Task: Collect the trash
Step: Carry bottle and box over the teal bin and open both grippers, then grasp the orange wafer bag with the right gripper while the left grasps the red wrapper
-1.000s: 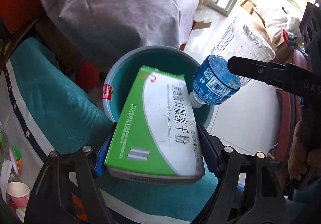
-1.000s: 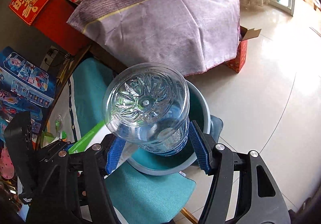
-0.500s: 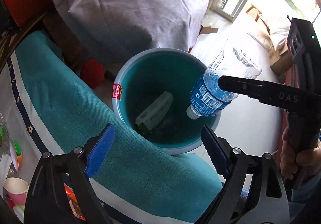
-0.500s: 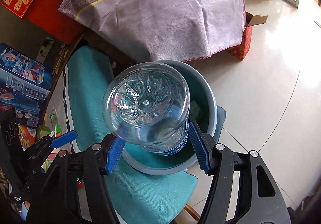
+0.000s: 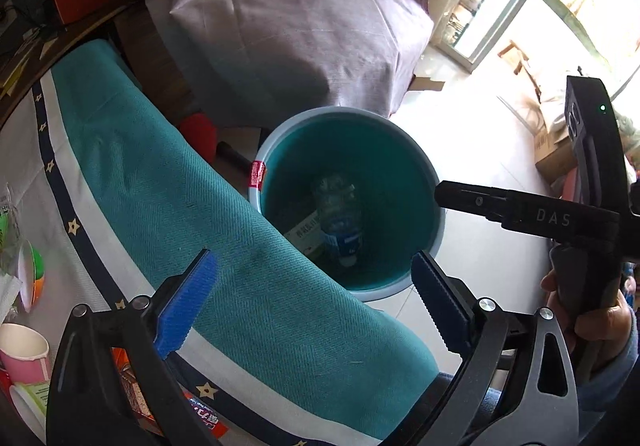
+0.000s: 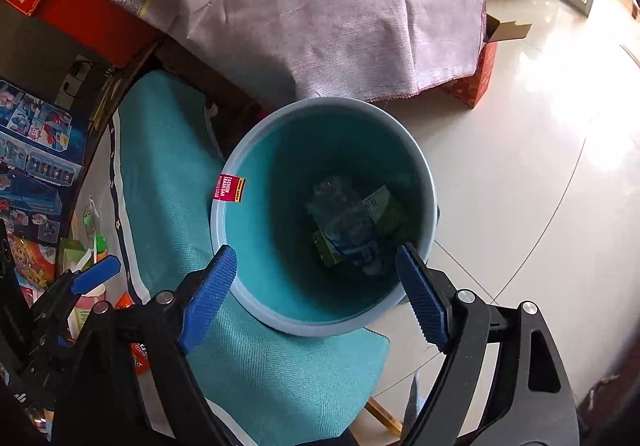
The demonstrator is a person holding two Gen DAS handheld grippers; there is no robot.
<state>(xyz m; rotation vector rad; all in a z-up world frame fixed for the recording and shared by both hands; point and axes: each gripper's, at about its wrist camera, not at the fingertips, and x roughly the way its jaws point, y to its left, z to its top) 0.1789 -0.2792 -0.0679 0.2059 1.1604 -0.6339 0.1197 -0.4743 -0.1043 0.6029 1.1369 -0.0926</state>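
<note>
right wrist view: bottle (image 6: 352, 234) and green box (image 6: 380, 206) lie in the bin (image 6: 256, 286) beyond both grippers' released, empty jaws.

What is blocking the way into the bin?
Nothing visible. The bin is open at the top, and the bottle and box already lie inside, under the open right gripper.

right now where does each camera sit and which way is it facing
Left wrist: on the left hand-held gripper, angled down over the teal cloth into the bin; the right hand shows.
Right wrist: on the right hand-held gripper, looking down into the bin.
Shared: bin, bottle, green box.
</note>
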